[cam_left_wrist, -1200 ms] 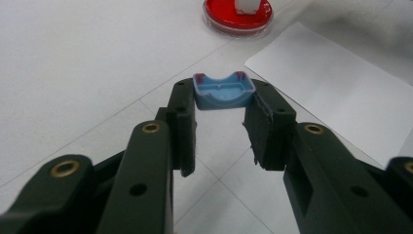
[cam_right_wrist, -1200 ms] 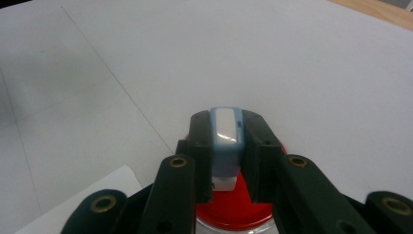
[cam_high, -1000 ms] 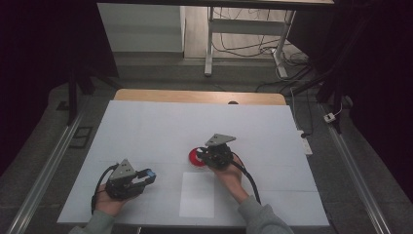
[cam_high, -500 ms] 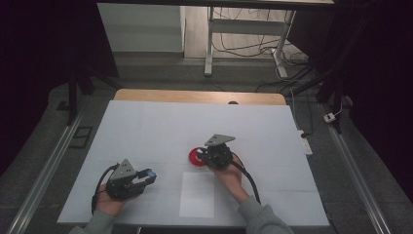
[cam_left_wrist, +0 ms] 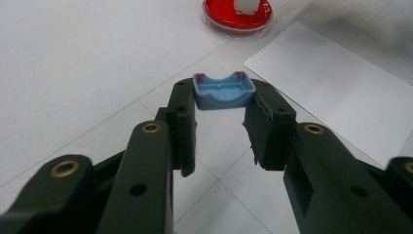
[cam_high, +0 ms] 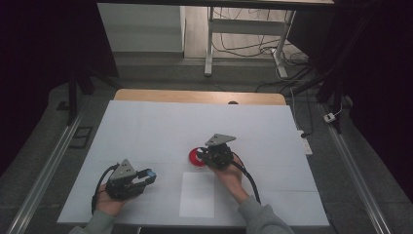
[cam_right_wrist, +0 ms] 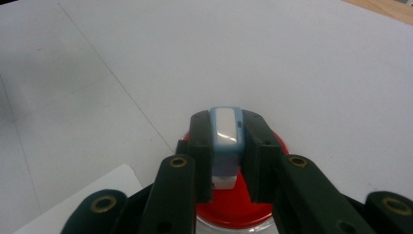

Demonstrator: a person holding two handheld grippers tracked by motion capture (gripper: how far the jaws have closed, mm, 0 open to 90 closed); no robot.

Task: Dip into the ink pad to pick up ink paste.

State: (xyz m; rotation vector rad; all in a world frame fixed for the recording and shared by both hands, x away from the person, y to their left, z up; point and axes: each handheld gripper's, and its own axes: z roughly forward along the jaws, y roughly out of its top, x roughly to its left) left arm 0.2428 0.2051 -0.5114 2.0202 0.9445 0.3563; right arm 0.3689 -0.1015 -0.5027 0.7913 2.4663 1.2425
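Our left gripper clamps the blue cap; our right gripper grips the stamp down on the red ink pad; stamping the near paper remains

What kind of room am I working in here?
Probably a lab or recording workspace, not a home: a table covered in plain white, metal rails on the floor alongside it, and loose cables under a desk behind.
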